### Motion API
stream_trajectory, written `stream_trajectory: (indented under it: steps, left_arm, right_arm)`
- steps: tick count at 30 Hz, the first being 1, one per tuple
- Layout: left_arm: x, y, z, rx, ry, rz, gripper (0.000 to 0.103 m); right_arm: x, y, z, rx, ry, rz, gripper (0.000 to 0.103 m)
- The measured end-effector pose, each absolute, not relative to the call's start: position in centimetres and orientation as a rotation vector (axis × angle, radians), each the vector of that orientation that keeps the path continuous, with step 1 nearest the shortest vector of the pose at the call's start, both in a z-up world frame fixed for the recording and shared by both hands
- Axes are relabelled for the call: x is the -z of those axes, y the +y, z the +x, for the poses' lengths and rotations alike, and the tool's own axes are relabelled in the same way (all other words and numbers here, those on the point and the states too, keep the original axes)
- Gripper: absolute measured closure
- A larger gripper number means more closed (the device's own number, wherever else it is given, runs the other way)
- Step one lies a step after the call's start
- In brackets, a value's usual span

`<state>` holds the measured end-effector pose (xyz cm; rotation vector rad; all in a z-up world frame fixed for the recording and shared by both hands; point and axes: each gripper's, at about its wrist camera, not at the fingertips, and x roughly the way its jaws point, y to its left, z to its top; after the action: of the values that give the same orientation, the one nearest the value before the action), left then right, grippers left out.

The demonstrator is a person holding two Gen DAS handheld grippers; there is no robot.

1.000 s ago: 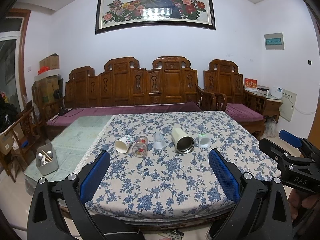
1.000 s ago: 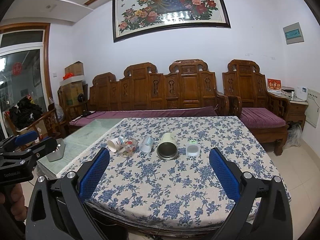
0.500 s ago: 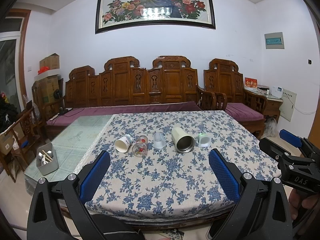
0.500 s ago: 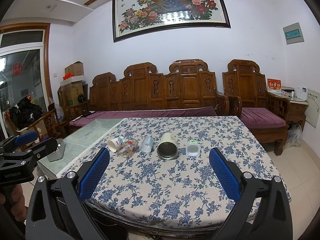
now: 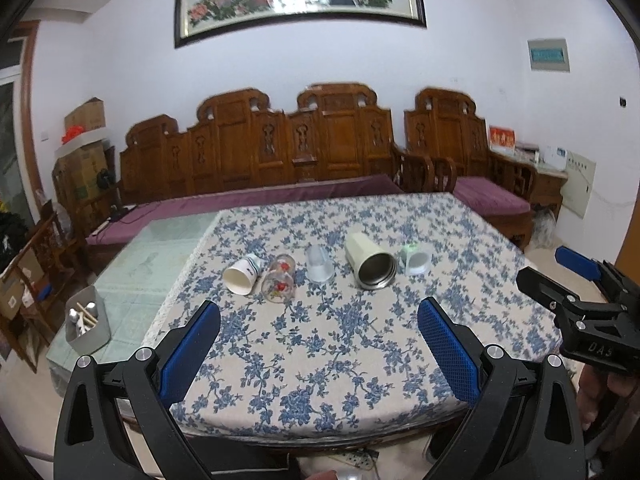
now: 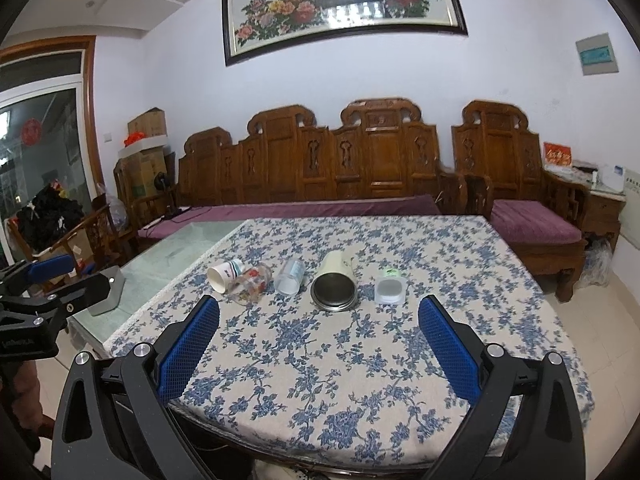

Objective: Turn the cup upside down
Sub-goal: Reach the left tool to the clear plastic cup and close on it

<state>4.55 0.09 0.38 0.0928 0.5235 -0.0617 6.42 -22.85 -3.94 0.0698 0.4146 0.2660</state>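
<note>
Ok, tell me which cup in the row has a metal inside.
The cream tumbler, fourth from the left: biggest, steel-lined mouth facing the grippers. The others are paper, glass or plastic.

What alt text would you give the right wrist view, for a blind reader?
Five cups lie on their sides in a row on a floral tablecloth: paper cup, flowered glass, clear cup, cream tumbler, small clear cup. The open right claw is nearer the camera.

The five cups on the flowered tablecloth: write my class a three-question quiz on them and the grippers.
1. True or false: every cup lies on its side.
2. Which cup is widest? A) paper cup B) steel-lined tumbler C) flowered glass
3. Fill in: the left gripper and the right gripper are both ____.

Key: 1 true, counting the clear cup and the green-based cup; 2 B; 3 open.
</note>
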Motion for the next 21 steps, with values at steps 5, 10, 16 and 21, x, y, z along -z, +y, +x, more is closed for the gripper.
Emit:
stream_trajectory:
  steps: [5,10,16,21]
  left_arm:
    - [0.7,0.3,8.7,0.085,0.586,0.118,0.008]
    - [2.5,0.5,13.4,0.091,0.644,0.136,0.008]
    - [4.4,0.7,19.4,0.113,0.715,0.143,0.008]
    - [5.7,0.8,23.8,0.129,0.763,0.141,0.008]
  right_arm:
    - [6.6,-22.9,10.6,-0.273,0.475,0.080,0.003]
    - [9.6,-22.7,16.0,-0.291,0.556,0.077,0.010]
    - [11.2,-22.3,21.5,-0.312,0.618,0.071,0.021]
    - [11.9,-21.5,25.3,-0.336,0.650,0.060,0.027]
